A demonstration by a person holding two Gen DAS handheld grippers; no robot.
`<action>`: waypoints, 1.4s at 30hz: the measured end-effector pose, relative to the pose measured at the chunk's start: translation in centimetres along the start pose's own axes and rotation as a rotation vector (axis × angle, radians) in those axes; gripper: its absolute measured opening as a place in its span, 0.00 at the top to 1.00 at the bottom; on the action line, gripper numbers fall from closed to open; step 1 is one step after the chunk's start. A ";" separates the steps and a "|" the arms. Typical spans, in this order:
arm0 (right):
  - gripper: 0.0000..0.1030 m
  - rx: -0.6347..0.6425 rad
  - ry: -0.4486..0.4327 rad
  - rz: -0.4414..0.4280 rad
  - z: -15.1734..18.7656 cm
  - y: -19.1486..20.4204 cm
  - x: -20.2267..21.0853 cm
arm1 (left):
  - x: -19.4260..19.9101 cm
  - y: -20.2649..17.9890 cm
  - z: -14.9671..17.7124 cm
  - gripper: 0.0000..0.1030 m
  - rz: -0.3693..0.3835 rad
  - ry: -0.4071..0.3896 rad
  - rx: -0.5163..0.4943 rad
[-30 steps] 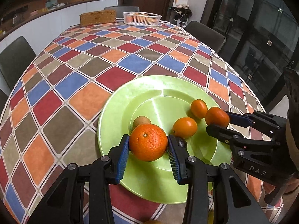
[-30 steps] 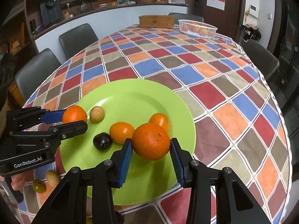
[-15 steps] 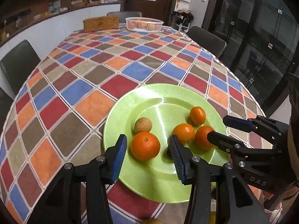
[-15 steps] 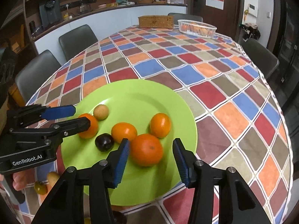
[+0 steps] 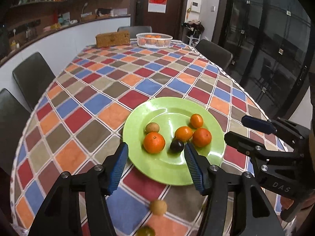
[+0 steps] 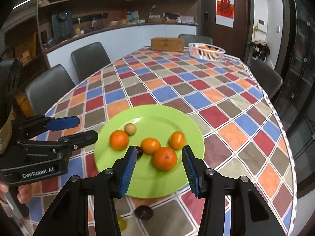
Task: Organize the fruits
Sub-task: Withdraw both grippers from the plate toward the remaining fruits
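Observation:
A green plate (image 5: 173,169) on the chequered tablecloth holds a large orange (image 5: 154,142), a second one (image 5: 202,137), two smaller orange fruits (image 5: 183,133), a dark plum (image 5: 176,146) and a small tan fruit (image 5: 152,127). My left gripper (image 5: 155,147) hovers above the plate's near edge. Its jaws are opening and nothing is between them; the orange lies beyond and below. In the right wrist view my right gripper (image 6: 159,149) is open above the other large orange (image 6: 165,158), pads clear of it. Each gripper shows in the other's view, left gripper (image 6: 87,128) and right gripper (image 5: 235,127).
Loose on the cloth near me lie a tan fruit (image 5: 158,207), a greenish one (image 5: 145,231) and a dark one (image 6: 144,212). A white basket (image 5: 154,40) of oranges and a brown box (image 5: 112,38) stand at the far end. Dark chairs (image 5: 33,74) ring the table.
Both grippers let go of their oranges, which now rest on the plate. Both have opened wider and drawn back and up from the plate.

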State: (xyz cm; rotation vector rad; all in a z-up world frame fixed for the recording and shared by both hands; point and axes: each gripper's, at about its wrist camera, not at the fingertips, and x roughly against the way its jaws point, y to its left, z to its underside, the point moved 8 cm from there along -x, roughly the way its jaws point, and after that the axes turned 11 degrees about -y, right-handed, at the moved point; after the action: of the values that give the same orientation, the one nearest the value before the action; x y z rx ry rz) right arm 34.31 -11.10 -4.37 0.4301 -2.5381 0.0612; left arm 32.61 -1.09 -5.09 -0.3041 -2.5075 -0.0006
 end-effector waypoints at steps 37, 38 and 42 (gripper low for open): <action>0.34 -0.016 0.043 -0.007 8.1 5.7 5.8 | 8.3 2.3 9.2 0.18 -0.102 -0.035 -0.035; 0.34 -0.016 0.051 -0.007 8.4 5.8 5.7 | 8.0 2.2 9.6 0.18 -0.092 -0.024 -0.033; 0.34 -0.018 0.081 -0.006 9.5 5.8 5.1 | 7.2 2.2 10.7 0.18 -0.080 0.002 -0.040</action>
State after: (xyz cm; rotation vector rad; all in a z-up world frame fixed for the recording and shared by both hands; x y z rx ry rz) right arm 23.47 -8.35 -9.31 0.4196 -2.4560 0.0526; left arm 21.31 3.36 -9.84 -0.2199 -2.5189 -0.0834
